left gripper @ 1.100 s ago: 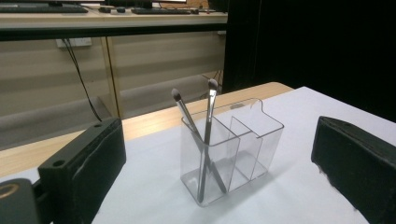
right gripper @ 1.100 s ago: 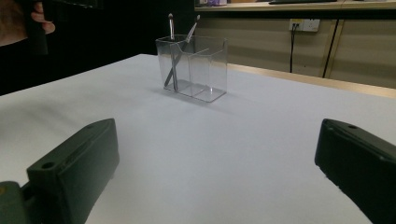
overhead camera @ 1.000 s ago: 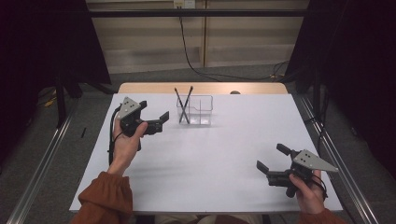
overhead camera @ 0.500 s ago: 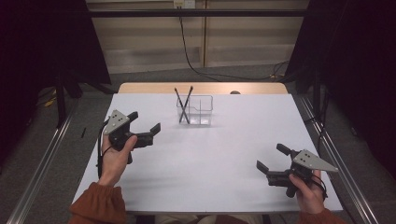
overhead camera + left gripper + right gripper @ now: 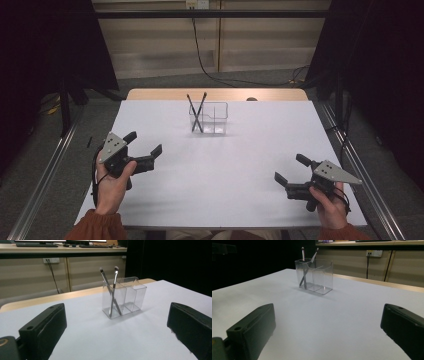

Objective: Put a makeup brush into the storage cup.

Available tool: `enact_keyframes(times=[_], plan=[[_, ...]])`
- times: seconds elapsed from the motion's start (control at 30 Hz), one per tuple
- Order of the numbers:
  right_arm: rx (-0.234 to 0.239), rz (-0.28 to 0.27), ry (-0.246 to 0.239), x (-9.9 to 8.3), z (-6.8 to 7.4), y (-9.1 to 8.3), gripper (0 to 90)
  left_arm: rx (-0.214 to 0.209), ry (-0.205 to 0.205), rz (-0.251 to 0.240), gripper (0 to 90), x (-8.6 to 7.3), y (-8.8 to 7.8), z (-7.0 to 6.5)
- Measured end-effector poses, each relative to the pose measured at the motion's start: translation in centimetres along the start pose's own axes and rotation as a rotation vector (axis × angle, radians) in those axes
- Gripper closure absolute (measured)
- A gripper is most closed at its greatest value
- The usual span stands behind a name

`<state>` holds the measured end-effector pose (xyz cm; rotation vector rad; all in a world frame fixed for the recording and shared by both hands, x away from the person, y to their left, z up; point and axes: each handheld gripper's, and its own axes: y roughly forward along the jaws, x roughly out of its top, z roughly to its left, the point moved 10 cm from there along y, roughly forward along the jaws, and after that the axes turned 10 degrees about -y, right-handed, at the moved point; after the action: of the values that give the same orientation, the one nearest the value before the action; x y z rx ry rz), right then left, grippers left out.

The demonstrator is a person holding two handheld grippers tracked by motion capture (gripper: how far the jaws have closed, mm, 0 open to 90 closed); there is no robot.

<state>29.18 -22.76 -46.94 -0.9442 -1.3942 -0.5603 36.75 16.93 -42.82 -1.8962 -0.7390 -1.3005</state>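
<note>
Left claw (image 5: 146, 144) sits wide open and empty at eight o'clock on the white bench (image 5: 240, 170), while the right claw (image 5: 289, 169), also spread wide and holding nothing, rests at four o'clock. Up at twelve o'clock stands the clear organizer (image 5: 209, 118), two brushes (image 5: 196, 111) crossed in its left compartment, well apart from both claws.
</note>
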Motion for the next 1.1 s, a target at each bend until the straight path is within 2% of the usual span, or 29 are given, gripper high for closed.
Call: enact_keyframes(times=[0.27,0.37,0.43,0.63,0.73,0.87,0.93,1.0,1.1], plan=[[-0.003,0.001,0.004,0.0,0.0,0.0,0.0,0.012,0.010,-0.014,2.4,-1.2,-1.8,-0.2],[-0.003,-0.001,0.000,0.0,0.0,0.0,0.0,0.017,0.001,-0.009,4.5,-1.6,-2.0,-0.2],[-0.004,0.000,0.000,0.0,0.0,-0.1,0.0,0.016,-0.009,-0.003,4.5,-2.0,-2.1,-0.3],[-0.002,-0.002,-0.001,0.0,0.0,-0.1,0.0,0.003,0.006,0.019,4.1,-3.2,-2.7,-0.7],[0.001,0.000,0.001,0.0,0.0,-0.1,0.0,0.004,-0.020,0.034,4.0,-3.6,-3.2,-0.8],[-0.005,0.000,0.001,0.0,-0.1,0.0,0.0,0.009,-0.005,0.046,4.0,-4.1,-3.9,-0.9],[-0.001,0.001,0.001,0.0,0.0,-0.1,0.0,0.001,-0.022,0.043,3.7,-4.2,-4.1,-1.0],[-0.001,0.002,0.001,0.0,0.0,-0.1,0.0,0.010,-0.001,0.061,3.7,-4.5,-4.2,-0.8],[-0.002,-0.001,-0.003,0.0,0.0,0.0,0.0,-0.002,0.008,0.077,3.0,-4.9,-4.3,-0.8]])
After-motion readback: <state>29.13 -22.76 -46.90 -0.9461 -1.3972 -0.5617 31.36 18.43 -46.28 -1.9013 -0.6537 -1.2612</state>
